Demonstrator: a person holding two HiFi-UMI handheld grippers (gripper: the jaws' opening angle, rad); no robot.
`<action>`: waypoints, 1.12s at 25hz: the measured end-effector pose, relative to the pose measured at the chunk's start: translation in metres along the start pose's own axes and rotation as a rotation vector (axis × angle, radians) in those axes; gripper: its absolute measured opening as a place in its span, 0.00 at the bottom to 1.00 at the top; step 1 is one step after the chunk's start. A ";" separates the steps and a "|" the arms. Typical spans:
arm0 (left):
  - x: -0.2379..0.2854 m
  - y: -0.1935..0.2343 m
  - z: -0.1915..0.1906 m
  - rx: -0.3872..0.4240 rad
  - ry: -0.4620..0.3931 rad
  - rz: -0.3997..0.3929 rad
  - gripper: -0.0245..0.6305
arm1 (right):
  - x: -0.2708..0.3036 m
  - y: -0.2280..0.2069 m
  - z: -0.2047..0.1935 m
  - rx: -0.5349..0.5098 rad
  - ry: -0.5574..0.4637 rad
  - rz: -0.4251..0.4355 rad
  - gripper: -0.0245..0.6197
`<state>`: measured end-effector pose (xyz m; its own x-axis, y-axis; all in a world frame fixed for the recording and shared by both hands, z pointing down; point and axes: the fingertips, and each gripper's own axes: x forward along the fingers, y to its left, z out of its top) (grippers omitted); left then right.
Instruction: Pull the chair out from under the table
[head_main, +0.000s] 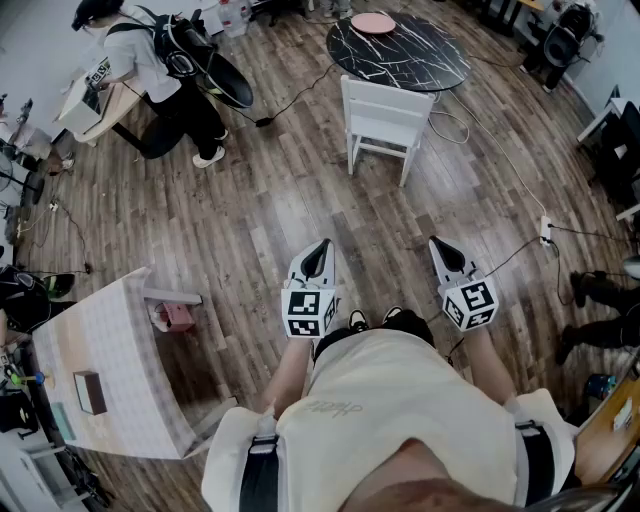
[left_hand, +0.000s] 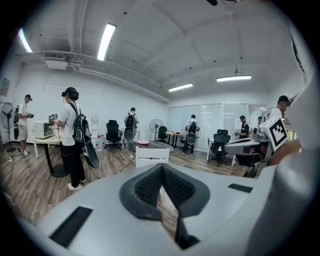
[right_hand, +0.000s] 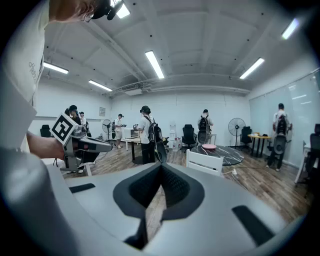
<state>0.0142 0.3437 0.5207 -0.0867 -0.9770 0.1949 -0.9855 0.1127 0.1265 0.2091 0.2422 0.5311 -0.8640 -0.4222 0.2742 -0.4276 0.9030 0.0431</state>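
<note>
Obs., start of approach.

- Left hand-held gripper (head_main: 321, 245): jaws fully together, nothing between the pads. Own view confirmed, only floor visible past the tips (left_hand: 161, 168).
- Right hand-held gripper (head_main: 441, 244): same, pads (right_hand: 172, 187) meeting, empty.
- Both were held side by side at waist level in front of the person, noses dipped slightly and pointing fwd.

Chair (head_main: 385, 118): white, upright on its legs, at the near edge of the round worktop (head_main: 420, 55) (dark, marbled, pink plate (head_main: 373, 22) on top). In the head view only the far side of the seat looked tucked under the rim; how far under, can't tell.

Key relation: the chair lay straight ahead of both hand-held grippers and well apart from them, w/ bare wood floor (head_main: 270, 200) between. Side to side it sat approx. between the two, neither hand clearly nearer. In the left gripper view the chair (left_hand: 152, 157) was right above the jaw tips; in the right gripper view it sat off to the right (right_hand: 205, 162). So the left one was aimed more squarely at it.

Orientation: backrest faced the person and the seat front pointed at the worktop. The top rail's long axis ran across the line of approach, slightly skewed.

Judgement: task not begun. Next needs a walk fwd, jaws opened, then a grip on the top rail, which is square-on and easy to reach. Pull would run straight back. Cable (head_main: 500, 150) on the floor right of the chair is a possible snag.
</note>
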 end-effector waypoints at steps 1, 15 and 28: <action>0.001 -0.002 0.001 0.000 0.004 -0.003 0.06 | -0.001 0.001 0.000 -0.005 0.000 0.004 0.04; 0.023 -0.022 0.002 0.003 0.022 -0.050 0.06 | -0.016 -0.017 0.003 0.020 -0.005 -0.074 0.04; 0.038 -0.018 0.006 0.017 0.029 -0.073 0.33 | -0.005 -0.016 0.001 0.033 -0.003 -0.031 0.27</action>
<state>0.0278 0.3037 0.5200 -0.0106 -0.9768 0.2139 -0.9914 0.0382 0.1251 0.2200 0.2293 0.5283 -0.8507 -0.4505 0.2708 -0.4629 0.8862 0.0200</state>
